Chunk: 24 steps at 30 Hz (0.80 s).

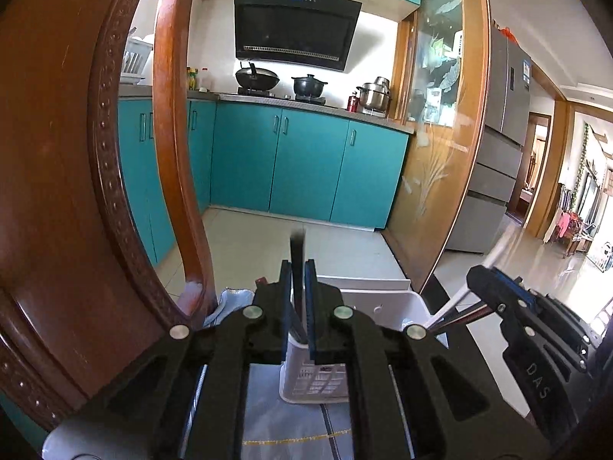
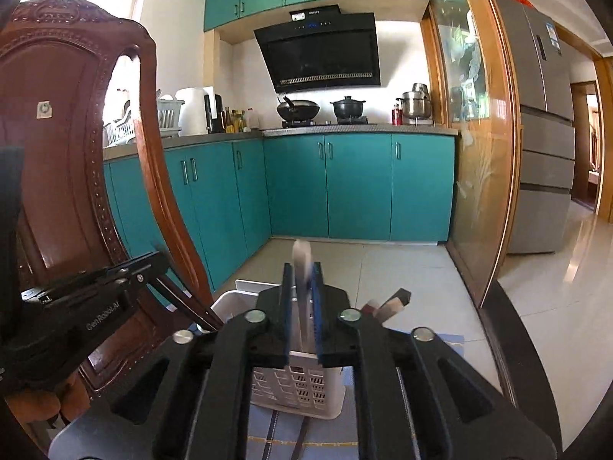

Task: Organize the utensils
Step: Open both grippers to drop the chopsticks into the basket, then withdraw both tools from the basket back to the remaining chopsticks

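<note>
- Left claw (image 1: 298, 268) is clenched on dark chopsticks (image 1: 297, 247); can't count them, and the lower ends vanish into the white slotted utensil basket (image 1: 314, 381) on the tabletop (image 1: 302, 431).
- Right claw (image 2: 302, 270) has a blurry pale utensil (image 2: 301, 258) between its jaws. Gripped or loose? Can't tell.
- One basket, two claws, one carved wooden chair (image 1: 57, 153).

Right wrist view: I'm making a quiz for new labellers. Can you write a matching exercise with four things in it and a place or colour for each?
Things:
1 wok
2 steel pot
3 holder
4 fridge

Descriptions:
A white, nearest the camera
B grey, far right
C on the hob
D at the right end of the counter

Pairs: 1-C, 2-D, 3-A, 4-B
</note>
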### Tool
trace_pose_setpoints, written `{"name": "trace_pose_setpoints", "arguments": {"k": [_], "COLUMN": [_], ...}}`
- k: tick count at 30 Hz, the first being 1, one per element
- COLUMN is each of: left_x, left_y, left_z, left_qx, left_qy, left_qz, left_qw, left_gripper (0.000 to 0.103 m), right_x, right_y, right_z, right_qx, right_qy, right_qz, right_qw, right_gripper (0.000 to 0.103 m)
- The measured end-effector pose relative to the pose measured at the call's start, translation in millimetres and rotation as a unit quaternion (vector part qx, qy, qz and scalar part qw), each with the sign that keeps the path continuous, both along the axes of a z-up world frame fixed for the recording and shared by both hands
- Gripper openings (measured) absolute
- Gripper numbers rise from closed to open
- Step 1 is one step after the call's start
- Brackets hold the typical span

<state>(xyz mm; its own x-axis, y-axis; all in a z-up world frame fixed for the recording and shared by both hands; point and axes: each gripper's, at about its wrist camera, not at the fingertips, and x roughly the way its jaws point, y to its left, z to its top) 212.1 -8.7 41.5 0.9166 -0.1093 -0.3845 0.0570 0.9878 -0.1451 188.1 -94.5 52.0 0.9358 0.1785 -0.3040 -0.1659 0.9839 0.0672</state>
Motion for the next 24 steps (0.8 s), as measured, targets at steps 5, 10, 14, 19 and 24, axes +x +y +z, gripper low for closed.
{"name": "trace_pose_setpoints", "arguments": {"k": [5, 10, 14, 19, 24], "left_x": [-11.0, -37.4, -55.8, -70.1, -68.4], "left_y": [1.4, 7.8, 17.6, 32.9, 35.7], "left_z": [1.9, 7.5, 9.5, -0.3, -19.6], "left_qx": [0.001, -0.002, -0.005, -0.017, -0.010], "left_qy": [-0.012, -0.048, -0.069, -0.065, -0.024], "left_qz": [-0.004, -0.008, 0.005, 0.020, 0.022], "left_qw": [0.9999, 0.9988, 0.9976, 0.9975, 0.9994], "left_gripper": [0.010, 0.025, 0.026, 0.036, 0.038], "right_x": [-19.5, -58.2, -74.6, -63.8, -8.7], "right_y": [-5.5, -13.9, -21.1, -13.6, 0.8], "right_z": [11.2, 22.2, 12.8, -47.5, -121.9], "right_qx": [0.010, 0.014, 0.026, 0.027, -0.014], "right_qy": [-0.036, -0.094, -0.068, 0.071, 0.249], "right_qz": [0.013, 0.053, 0.105, 0.177, 0.082], "right_qw": [0.999, 0.994, 0.992, 0.981, 0.965], "right_gripper": [0.031, 0.039, 0.039, 0.039, 0.039]}}
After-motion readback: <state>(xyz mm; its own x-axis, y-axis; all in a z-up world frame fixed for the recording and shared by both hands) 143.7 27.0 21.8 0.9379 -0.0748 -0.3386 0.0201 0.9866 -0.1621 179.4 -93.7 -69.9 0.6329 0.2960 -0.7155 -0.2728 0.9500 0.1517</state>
